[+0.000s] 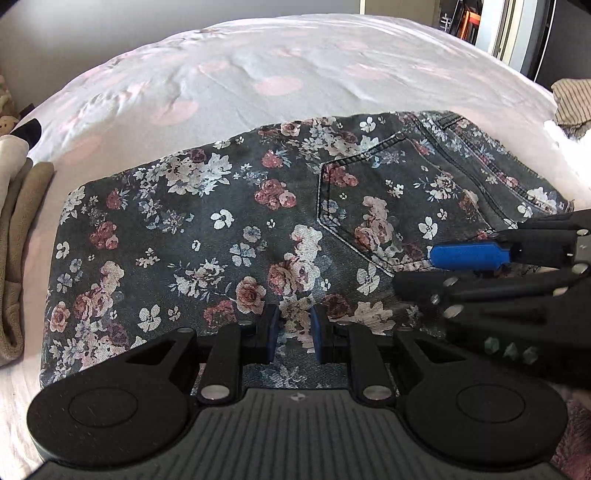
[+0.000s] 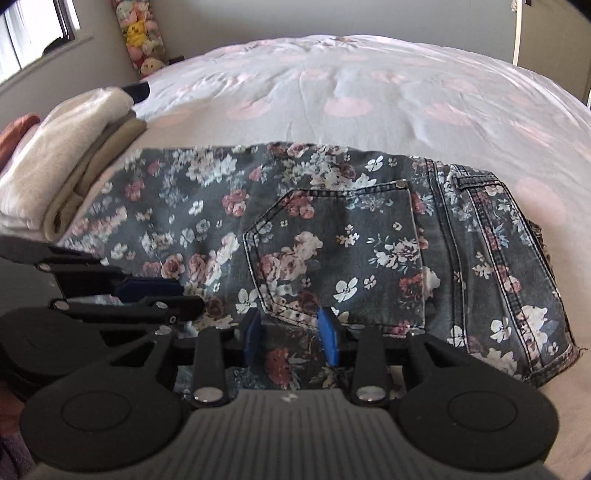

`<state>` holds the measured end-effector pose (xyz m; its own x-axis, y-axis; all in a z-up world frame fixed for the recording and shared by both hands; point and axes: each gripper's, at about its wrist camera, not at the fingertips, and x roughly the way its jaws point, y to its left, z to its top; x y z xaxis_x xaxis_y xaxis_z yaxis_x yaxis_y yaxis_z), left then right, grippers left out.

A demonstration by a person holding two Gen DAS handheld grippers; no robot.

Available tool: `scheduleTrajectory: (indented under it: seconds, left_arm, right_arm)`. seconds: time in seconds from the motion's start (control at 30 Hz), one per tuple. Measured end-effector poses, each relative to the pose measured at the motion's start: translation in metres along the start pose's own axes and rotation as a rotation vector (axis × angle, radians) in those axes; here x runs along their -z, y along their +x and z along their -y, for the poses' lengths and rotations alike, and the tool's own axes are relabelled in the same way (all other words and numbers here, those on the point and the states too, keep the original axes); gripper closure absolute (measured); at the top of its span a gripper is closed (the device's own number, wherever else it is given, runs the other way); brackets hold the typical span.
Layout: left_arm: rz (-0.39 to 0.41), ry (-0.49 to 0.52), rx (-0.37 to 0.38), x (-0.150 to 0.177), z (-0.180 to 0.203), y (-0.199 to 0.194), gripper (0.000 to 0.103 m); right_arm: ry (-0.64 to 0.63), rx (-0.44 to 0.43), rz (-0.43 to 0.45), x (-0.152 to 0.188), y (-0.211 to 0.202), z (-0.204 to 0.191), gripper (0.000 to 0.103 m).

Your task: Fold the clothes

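Dark floral jeans [image 1: 229, 221] lie folded flat on the bed, back pocket [image 2: 332, 251] facing up and the waistband to the right. My left gripper [image 1: 295, 332] is at their near edge, its blue pads close together with a ridge of the fabric pinched between them. To its right, my right gripper [image 2: 290, 336] hovers low over the near edge just below the pocket tip; its pads stand apart with flat fabric showing between them. Each gripper shows in the other's view: the right gripper [image 1: 436, 269] and the left gripper [image 2: 173, 295].
The white bedspread [image 1: 258, 74] with pink dots extends beyond the jeans. A stack of folded cream and beige clothes [image 2: 62, 162] sits to the left, touching the jeans' left end. A striped garment [image 1: 572, 103] lies at the far right. Plush toys [image 2: 142, 33] stand against the far wall.
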<state>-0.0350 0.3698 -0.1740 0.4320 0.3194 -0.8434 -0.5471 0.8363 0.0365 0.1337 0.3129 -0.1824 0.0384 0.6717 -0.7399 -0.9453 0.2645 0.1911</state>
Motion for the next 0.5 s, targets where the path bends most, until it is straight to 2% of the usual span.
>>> scheduleTrajectory:
  seconds: [0.1, 0.13, 0.2, 0.37, 0.5]
  left_arm:
    - [0.057, -0.042, 0.017, 0.001, -0.008, -0.011, 0.087]
    - [0.082, -0.058, 0.017, 0.000, -0.011, -0.015, 0.087]
    - [0.118, -0.093, 0.012, -0.006, -0.016, -0.019, 0.086]
    - [0.134, -0.210, 0.055, -0.037, -0.025, -0.014, 0.086]
    - [0.137, -0.199, 0.062, -0.046, -0.020, -0.002, 0.086]
  right_arm:
    - [0.112, -0.043, 0.101, -0.005, -0.030, 0.023, 0.063]
    - [0.155, -0.043, 0.128, -0.009, -0.041, 0.036, 0.058]
    - [0.226, -0.021, 0.160, -0.016, -0.059, 0.062, 0.052]
    - [0.305, 0.004, 0.096, -0.029, -0.056, 0.127, 0.049]
    - [0.359, 0.011, 0.033, -0.037, -0.049, 0.178, 0.043]
